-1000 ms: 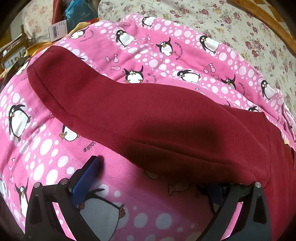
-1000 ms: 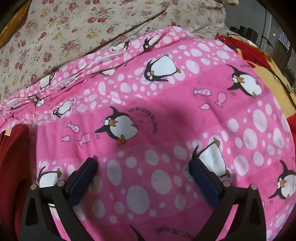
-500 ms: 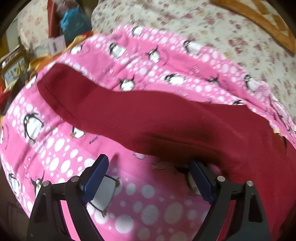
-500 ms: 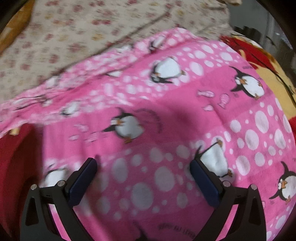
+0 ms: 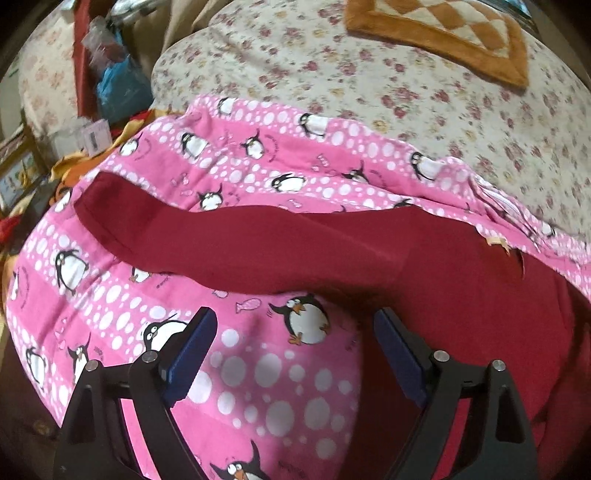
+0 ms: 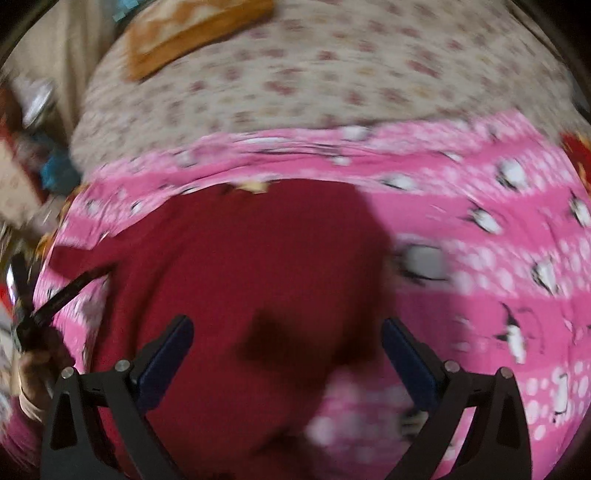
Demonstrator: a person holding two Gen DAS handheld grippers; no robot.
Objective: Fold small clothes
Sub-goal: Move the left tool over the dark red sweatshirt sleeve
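A dark red garment [image 5: 332,251] lies spread on a pink penguin blanket [image 5: 258,376]; one long sleeve or leg runs left across it. My left gripper [image 5: 295,332] is open and empty, just in front of the garment's near edge. The right wrist view is blurred; there the red garment [image 6: 240,277] fills the middle. My right gripper [image 6: 288,343] is open and empty above it. The other gripper's finger [image 6: 70,291] shows at that view's left edge.
The pink blanket [image 6: 498,240] lies on a floral bedsheet [image 5: 406,81]. An orange checked mat [image 5: 443,33] sits at the far side. Bags, boxes and clutter [image 5: 110,88] stand off the bed's far left.
My left gripper has pulled back from the garment's edge. My right gripper has swung left, from bare blanket to over the red garment.
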